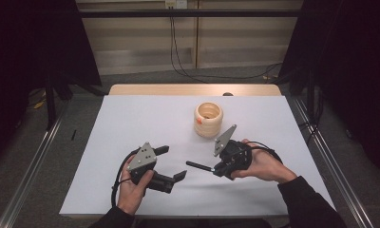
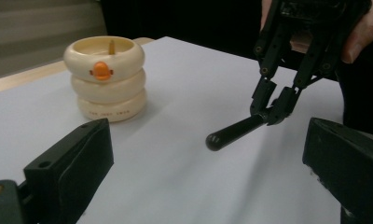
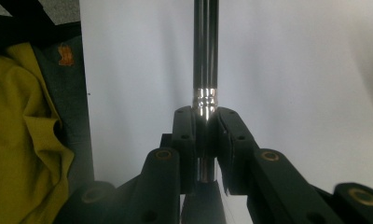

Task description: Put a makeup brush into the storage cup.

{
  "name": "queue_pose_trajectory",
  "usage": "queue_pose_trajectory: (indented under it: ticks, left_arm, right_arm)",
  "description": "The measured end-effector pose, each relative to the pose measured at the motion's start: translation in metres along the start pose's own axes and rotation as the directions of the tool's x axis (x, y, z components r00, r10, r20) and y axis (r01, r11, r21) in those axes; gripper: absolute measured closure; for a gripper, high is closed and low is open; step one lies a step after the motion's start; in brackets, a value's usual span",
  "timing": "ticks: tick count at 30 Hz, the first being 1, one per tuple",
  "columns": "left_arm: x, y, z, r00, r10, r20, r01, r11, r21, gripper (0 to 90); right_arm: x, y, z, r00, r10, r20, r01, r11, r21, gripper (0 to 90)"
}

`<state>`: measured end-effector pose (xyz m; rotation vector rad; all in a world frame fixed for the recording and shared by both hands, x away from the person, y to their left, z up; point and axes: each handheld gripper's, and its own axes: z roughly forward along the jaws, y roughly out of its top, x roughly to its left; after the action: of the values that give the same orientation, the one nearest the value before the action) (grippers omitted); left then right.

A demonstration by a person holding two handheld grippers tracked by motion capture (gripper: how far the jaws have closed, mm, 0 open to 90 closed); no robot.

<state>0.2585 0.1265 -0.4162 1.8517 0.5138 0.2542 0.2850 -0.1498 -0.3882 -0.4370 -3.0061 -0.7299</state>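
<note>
White tabletop (image 1: 145,123), dark curtained surroundings

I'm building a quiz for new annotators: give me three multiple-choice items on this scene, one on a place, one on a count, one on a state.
1. Where does the pot stand?
A. beyond the grippers
B. at the near edge
C. on the floor

2. How many rings are stacked to form the pot?
A. one
B. three
C. five

3. What is the right gripper doing?
A. hanging open
B. shut on the pot
C. shut on a black rod

Key: 1 A, the high view shows it farther up the table; 2 B, the left gripper view shows three rings; 3 C, its jaws clamp the rod.
</note>
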Motion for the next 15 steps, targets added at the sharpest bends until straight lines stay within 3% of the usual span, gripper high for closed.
queue_pose_trajectory:
  ticks: [1,12,15]
  left_arm:
    - [0.000,0.000,0.002,0.9996,0.000,0.030,0.000,1.0000,-0.004,1.7]
    - [-0.008,0.004,0.015,0.9940,0.029,0.106,-0.033,0.9990,0.032,2.1]
    - [-0.011,0.007,0.021,0.9932,0.041,0.109,-0.048,0.9965,0.068,2.5]
  right_arm:
    - [0.001,0.000,0.001,1.0000,0.004,0.003,-0.004,1.0000,0.002,78.8]
    - [0.005,0.003,0.004,0.9994,-0.033,-0.011,0.033,0.9994,0.013,78.9]
    - [0.006,0.003,0.005,0.9990,-0.041,-0.017,0.042,0.9989,0.019,78.9]
